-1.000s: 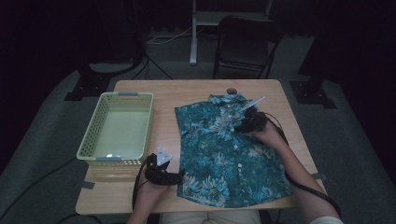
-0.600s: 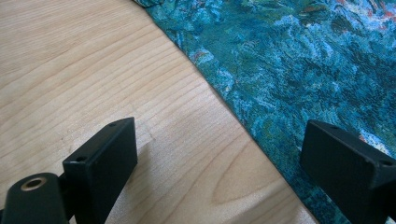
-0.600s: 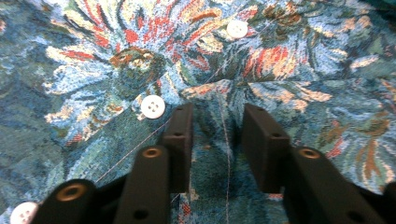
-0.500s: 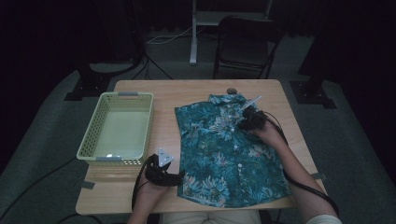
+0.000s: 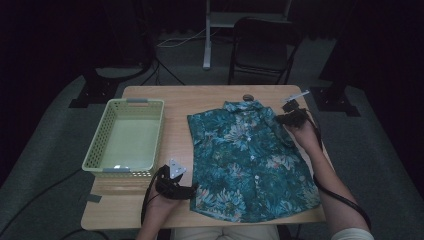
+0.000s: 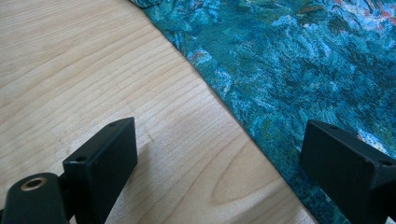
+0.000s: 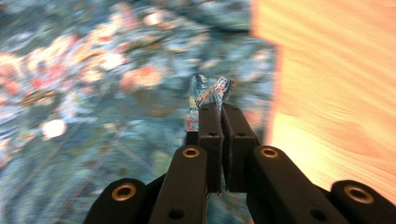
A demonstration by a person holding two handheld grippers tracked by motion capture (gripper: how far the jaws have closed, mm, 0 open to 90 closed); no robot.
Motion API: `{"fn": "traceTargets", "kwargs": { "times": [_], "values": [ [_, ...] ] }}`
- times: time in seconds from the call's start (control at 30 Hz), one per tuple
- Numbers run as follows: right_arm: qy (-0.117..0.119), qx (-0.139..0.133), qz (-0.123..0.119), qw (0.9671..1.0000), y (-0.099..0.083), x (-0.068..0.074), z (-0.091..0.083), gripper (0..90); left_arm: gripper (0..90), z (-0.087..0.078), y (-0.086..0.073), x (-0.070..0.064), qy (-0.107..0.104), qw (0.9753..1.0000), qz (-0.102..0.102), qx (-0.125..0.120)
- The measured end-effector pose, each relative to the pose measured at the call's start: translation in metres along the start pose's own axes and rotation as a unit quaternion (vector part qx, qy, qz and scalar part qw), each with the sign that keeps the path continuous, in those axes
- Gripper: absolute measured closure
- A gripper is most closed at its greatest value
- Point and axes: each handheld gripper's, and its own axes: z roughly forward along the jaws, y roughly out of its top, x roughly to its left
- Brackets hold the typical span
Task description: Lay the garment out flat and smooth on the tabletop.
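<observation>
Shirt [image 5: 250, 160]: flat, buttoned, worktop [image 5: 200, 100] centre-right. Right claw [image 7: 219, 109], 2 o'clock: clamped on sleeve fabric, likely to fold it inward. Left claw [image 6: 219, 154], 7 o'clock: jaws wide, empty, straddling hem edge for pickup

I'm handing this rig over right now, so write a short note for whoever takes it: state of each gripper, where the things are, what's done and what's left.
Right gripper: shut on a pinch of the shirt at its right sleeve, near the table's far right edge.
Left gripper: open, low over the table at the shirt's near left hem; one jaw is over wood, the other over fabric.
Shirt: spread flat, front up, buttoned, collar at the far side.
Basket: left of the shirt, nothing in it.
Done: shirt laid out, sleeve gripped.
Left: probably folding the shirt and putting it in the basket.
</observation>
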Motion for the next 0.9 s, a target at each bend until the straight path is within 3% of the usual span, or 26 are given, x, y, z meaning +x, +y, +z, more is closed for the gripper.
{"fn": "traceTargets", "kwargs": {
  "times": [0.1, 0.23, 0.43, 0.6, 0.67, 0.8, 0.9],
  "values": [
    [-0.032, -0.004, 0.022, 0.9992, -0.001, -0.016, -0.008, 87.4, 11.8, 0.000, 0.000, 0.000, 0.000, 1.0000, 0.000, 0.001],
    [-0.064, 0.012, 0.058, 0.9962, -0.003, -0.040, -0.010, 87.3, 11.8, 0.000, 0.000, 0.000, 0.000, 1.0000, 0.000, 0.000],
    [-0.087, 0.041, 0.091, 0.9912, -0.013, -0.066, -0.003, 87.2, 11.8, 0.000, 0.000, 0.000, -0.001, 1.0000, 0.000, 0.000],
    [-0.113, 0.045, 0.110, 0.9865, -0.023, -0.081, 0.000, 85.1, 11.8, 0.000, 0.000, 0.000, -0.001, 1.0000, 0.001, 0.001],
    [-0.124, 0.048, 0.118, 0.9841, -0.028, -0.086, 0.001, 77.0, 11.8, 0.000, 0.000, 0.000, -0.001, 1.0000, 0.001, 0.001],
    [-0.135, 0.043, 0.165, 0.9760, -0.036, -0.095, -0.001, 55.3, 11.8, 0.000, 0.000, 0.000, -0.001, 1.0000, 0.000, 0.001],
    [-0.128, 0.045, 0.181, 0.9741, -0.038, -0.098, -0.003, 43.4, 11.8, 0.000, 0.000, 0.000, -0.002, 1.0000, 0.000, 0.000]
  ]
}}
